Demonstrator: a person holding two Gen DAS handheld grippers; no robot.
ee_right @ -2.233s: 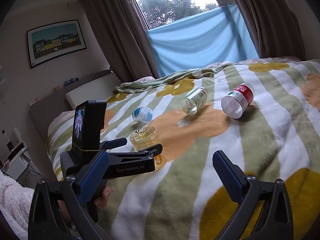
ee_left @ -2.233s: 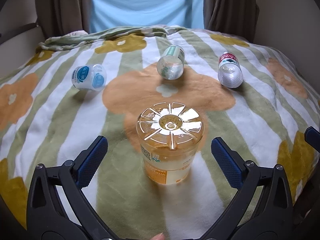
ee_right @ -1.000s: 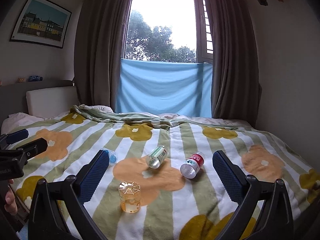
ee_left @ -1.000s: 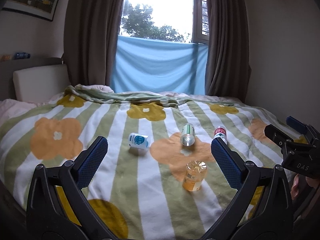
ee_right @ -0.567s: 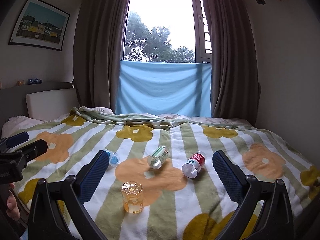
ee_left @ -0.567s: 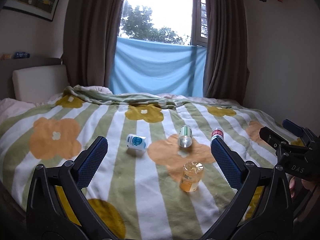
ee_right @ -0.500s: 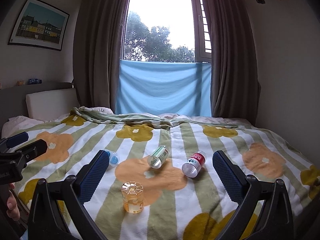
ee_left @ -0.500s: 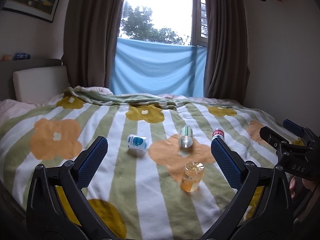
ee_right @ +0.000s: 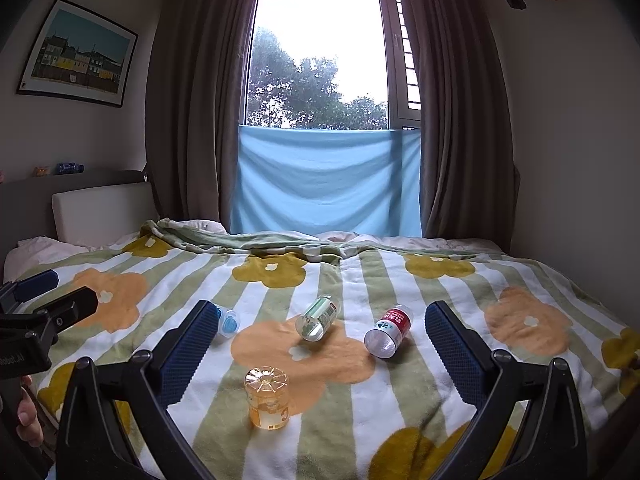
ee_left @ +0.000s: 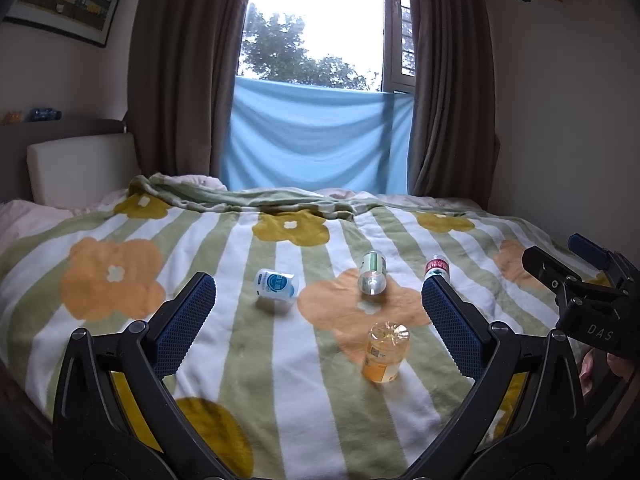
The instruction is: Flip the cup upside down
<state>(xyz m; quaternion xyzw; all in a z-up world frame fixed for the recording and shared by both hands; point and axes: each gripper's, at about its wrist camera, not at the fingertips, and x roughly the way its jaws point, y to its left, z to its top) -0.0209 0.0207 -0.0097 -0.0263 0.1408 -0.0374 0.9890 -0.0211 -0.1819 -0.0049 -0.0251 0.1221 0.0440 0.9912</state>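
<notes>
Amber cup point(ee_left: 385, 353) stood base-up on the floral blanket point(ee_left: 248, 360), touching neither gripper. Left gripper point(ee_left: 320, 324) and right gripper point(ee_right: 320, 344) were both spread wide, holding nothing, well back from it.

Pretty clearly someone's bedroom at home. There's a big bed point(ee_right: 520, 280) covered in a fleecy striped blanket point(ee_right: 360, 420) with orange and mustard flowers on it, a padded white headboard point(ee_right: 100, 212) on the left, and a pillow point(ee_right: 36, 252) poking out beside it. Long brown curtains point(ee_right: 460, 120) frame a window point(ee_right: 320, 60) with trees outside, and a light blue sheet point(ee_right: 324, 180) hangs across the lower half. A framed picture point(ee_right: 76, 54) of colourful houses hangs on the wall, with a few small knick-knacks point(ee_right: 60, 168) on the ledge above the headboard.
</notes>
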